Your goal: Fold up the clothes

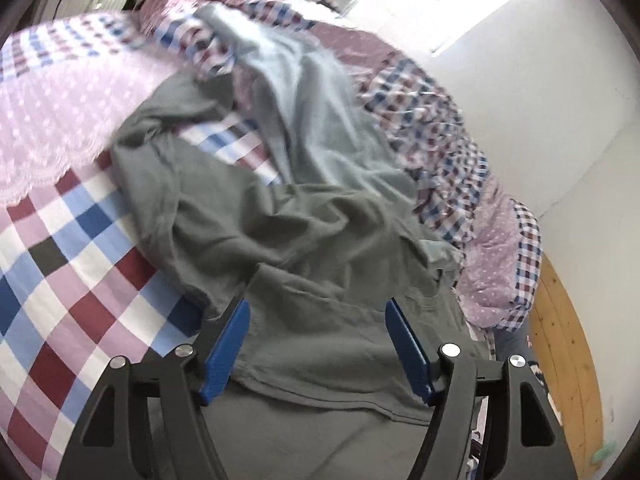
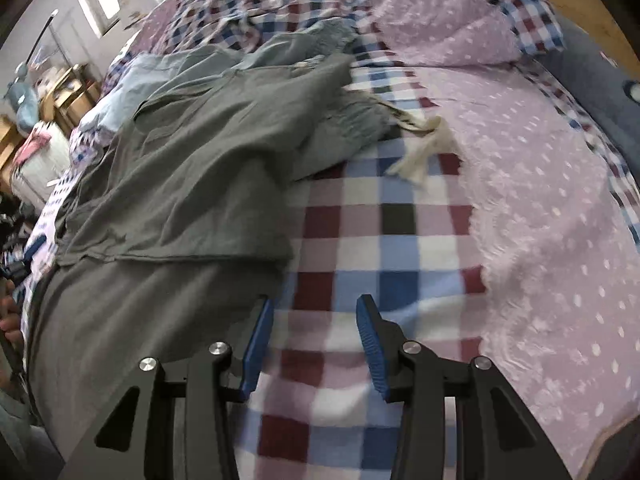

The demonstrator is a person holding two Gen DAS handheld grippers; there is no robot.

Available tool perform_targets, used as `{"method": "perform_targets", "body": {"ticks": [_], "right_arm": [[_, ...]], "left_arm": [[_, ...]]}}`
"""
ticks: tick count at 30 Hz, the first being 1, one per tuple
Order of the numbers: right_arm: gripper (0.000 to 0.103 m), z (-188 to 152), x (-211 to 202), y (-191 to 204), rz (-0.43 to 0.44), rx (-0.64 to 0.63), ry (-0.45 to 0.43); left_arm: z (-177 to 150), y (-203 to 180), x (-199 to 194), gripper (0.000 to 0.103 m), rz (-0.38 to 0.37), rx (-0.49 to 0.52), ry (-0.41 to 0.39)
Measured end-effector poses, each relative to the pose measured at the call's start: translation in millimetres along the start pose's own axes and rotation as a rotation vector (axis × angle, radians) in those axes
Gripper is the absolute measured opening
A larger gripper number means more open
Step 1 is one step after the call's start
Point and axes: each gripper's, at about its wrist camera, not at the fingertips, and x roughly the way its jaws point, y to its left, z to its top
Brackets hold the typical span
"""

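Observation:
A grey garment [image 1: 280, 240] lies rumpled on the checked bed, partly folded over itself, with a pale blue garment [image 1: 288, 80] behind it. My left gripper [image 1: 318, 308] hovers open just above the grey cloth's near folded edge, with nothing between its blue fingers [image 1: 228, 344]. In the right wrist view the same grey garment [image 2: 180, 184] spreads over the left half, and a cream drawstring [image 2: 420, 152] trails from its gathered waistband. My right gripper [image 2: 314, 308] is open over the checked sheet, its left finger [image 2: 258, 344] at the garment's right edge.
A lilac dotted quilt [image 2: 540, 200] with a lace edge covers the right of the bed, also the quilt [image 1: 52, 120] at left. A bunched checked duvet [image 1: 440, 152] lies behind the clothes. Wooden floor [image 1: 568, 340] is beyond the bed. Shelves [image 2: 68, 96] stand far left.

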Motion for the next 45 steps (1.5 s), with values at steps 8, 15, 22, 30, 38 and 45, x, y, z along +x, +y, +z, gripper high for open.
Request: {"method": "perform_targets", "body": {"ticks": [8, 15, 22, 30, 38, 45], "right_arm": [[0.048, 7.2, 24.1, 8.2, 0.023, -0.016, -0.040], [0.048, 9.9, 29.7, 14.5, 0.107, -0.036, -0.059], [0.003, 9.0, 34.2, 17.9, 0.119, -0.019, -0.059], [0.000, 16.8, 11.9, 32.4, -0.252, -0.174, -0.029], [0.000, 12.8, -17.7, -4.6, -0.335, -0.047, -0.096], [0.030, -1.6, 0.7, -26.6, 0.100, 0.097, -0.090]], "left_arm": [[-15.8, -4.1, 13.2, 0.074, 0.019, 0.012, 0.032], [-18.3, -0.8, 12.0, 0.074, 0.014, 0.002, 0.031], [-19.9, 0.9, 13.5, 0.074, 0.015, -0.009, 0.041], [-17.7, 8.2, 12.3, 0.074, 0.009, -0.049, 0.047], [-17.4, 8.4, 12.9, 0.074, -0.001, -0.054, 0.067], [-18.0, 11.1, 12.9, 0.074, 0.007, -0.060, 0.069]]}}
